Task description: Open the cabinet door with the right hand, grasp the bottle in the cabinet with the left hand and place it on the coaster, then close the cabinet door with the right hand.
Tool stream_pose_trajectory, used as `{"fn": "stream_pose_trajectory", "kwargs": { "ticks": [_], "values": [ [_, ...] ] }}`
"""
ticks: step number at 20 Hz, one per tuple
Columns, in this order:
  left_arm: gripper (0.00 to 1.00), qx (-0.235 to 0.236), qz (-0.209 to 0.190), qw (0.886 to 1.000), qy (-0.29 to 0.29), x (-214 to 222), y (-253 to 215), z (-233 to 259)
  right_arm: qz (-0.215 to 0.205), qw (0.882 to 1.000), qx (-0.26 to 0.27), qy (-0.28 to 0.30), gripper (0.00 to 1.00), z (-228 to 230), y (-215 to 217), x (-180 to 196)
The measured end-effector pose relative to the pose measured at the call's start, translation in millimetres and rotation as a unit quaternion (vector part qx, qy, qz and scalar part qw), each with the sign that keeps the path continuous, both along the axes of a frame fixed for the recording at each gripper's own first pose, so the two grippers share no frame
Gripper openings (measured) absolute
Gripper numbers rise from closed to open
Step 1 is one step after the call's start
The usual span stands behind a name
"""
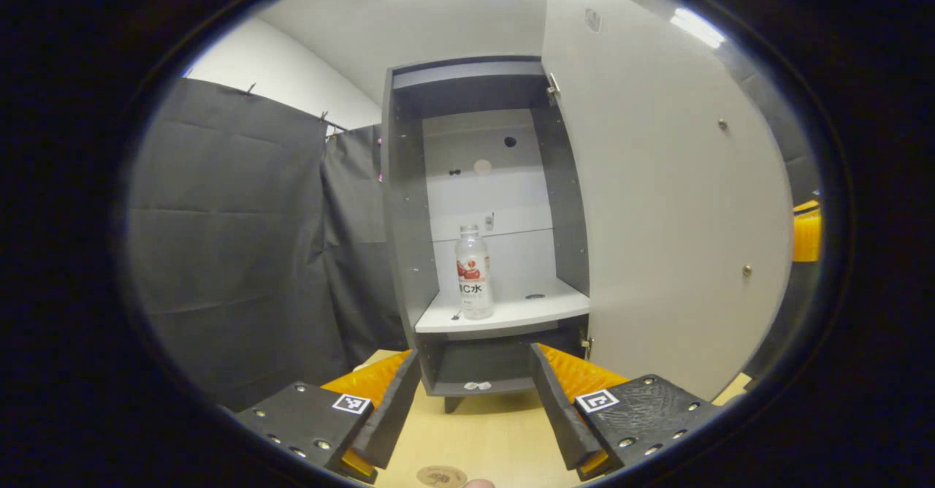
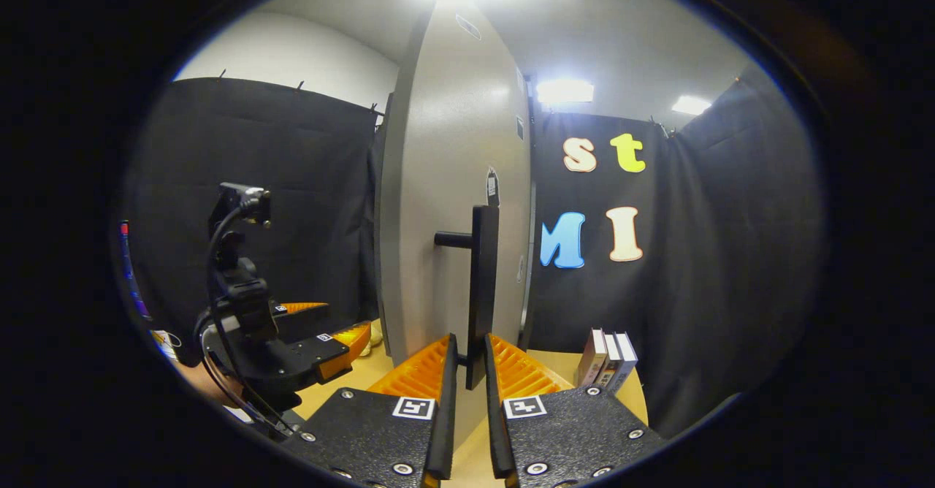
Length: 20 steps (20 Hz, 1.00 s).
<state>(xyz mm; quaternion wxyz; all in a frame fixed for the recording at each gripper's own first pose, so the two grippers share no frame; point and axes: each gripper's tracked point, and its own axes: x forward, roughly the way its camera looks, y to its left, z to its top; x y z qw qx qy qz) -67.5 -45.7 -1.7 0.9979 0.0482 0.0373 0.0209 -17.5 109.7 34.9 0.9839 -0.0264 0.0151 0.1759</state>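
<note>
Bottle (image 1: 474,272) stands ahead of open left gripper (image 1: 475,408).

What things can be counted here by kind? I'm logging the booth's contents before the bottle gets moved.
Bottle: 1
Cabinet: 1
Cabinet door: 1
Door handle: 1
Coaster: 1
Small boxes standing on the table: 3
Table: 1
Grippers: 2, left gripper and right gripper
Total: 11
</note>
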Motion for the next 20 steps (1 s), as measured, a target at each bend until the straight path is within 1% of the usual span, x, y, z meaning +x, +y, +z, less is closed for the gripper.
{"fn": "stream_pose_trajectory", "kwargs": {
  "ticks": [2,3,4,5,6,7,8,9,10,11,12,13,14,15,16,17,18,20],
  "values": [
    [0.92,-0.004,-0.011,1.0,0.001,18,-3,-1,-0.018,1.0,0.005,0.005,0.2,0,-5,-15],
    [0.86,-0.006,-0.015,1.0,0.003,28,-3,-3,-0.027,1.0,0.007,0.009,0.2,0,-9,-23],
    [0.86,-0.01,-0.019,1.0,0.002,38,-2,-4,-0.035,0.999,0.007,0.01,0.2,0,-14,-31],
    [0.92,-0.013,-0.023,1.0,0.0,49,-2,-4,-0.043,0.999,0.008,0.011,0.2,1,-22,-39],
    [0.92,-0.015,-0.026,1.0,-0.002,59,0,-4,-0.048,0.999,0.01,0.013,0.19,4,-31,-49],
    [0.92,-0.013,-0.027,1.0,-0.005,67,2,-2,-0.057,0.998,0.009,0.013,0.2,7,-42,-59],
    [0.86,-0.014,-0.029,0.999,-0.007,75,4,-1,-0.072,0.997,0.004,0.011,0.22,7,-57,-70],
    [0.86,-0.015,-0.034,0.999,-0.009,85,4,0,-0.089,0.996,0.001,0.006,0.22,7,-73,-80],
    [0.86,-0.014,-0.036,0.999,-0.012,95,4,2,-0.104,0.995,0.001,0.003,0.29,9,-88,-92],
    [0.86,-0.012,-0.038,0.999,-0.014,103,6,3,-0.109,0.994,0.006,0.002,0.27,12,-95,-107],
    [0.86,-0.011,-0.039,0.999,-0.017,113,6,6,-0.112,0.994,0.008,0.003,0.31,10,-99,-115],
    [0.86,-0.009,-0.04,0.999,-0.019,121,6,8,-0.113,0.994,-0.002,0.003,0.36,9,-104,-127],
    [0.86,-0.007,-0.041,0.999,-0.023,128,5,11,-0.121,0.992,-0.02,-0.006,0.47,10,-107,-135],
    [0.86,-0.003,-0.042,0.999,-0.029,136,5,14,-0.135,0.99,-0.036,-0.02,0.53,13,-113,-146],
    [0.86,0.004,-0.043,0.999,-0.033,145,5,17,-0.144,0.988,-0.047,-0.033,0.69,14,-113,-156],
    [0.86,0.013,-0.043,0.998,-0.037,154,7,19,-0.151,0.986,-0.05,-0.043,0.74,16,-115,-166],
    [0.86,0.019,-0.044,0.998,-0.039,162,8,21,-0.157,0.985,-0.045,-0.049,0.82,17,-111,-171],
    [0.86,0.025,-0.038,0.998,-0.036,177,9,19,-0.175,0.983,-0.029,-0.047,0.89,12,-117,-184]
  ]
}}
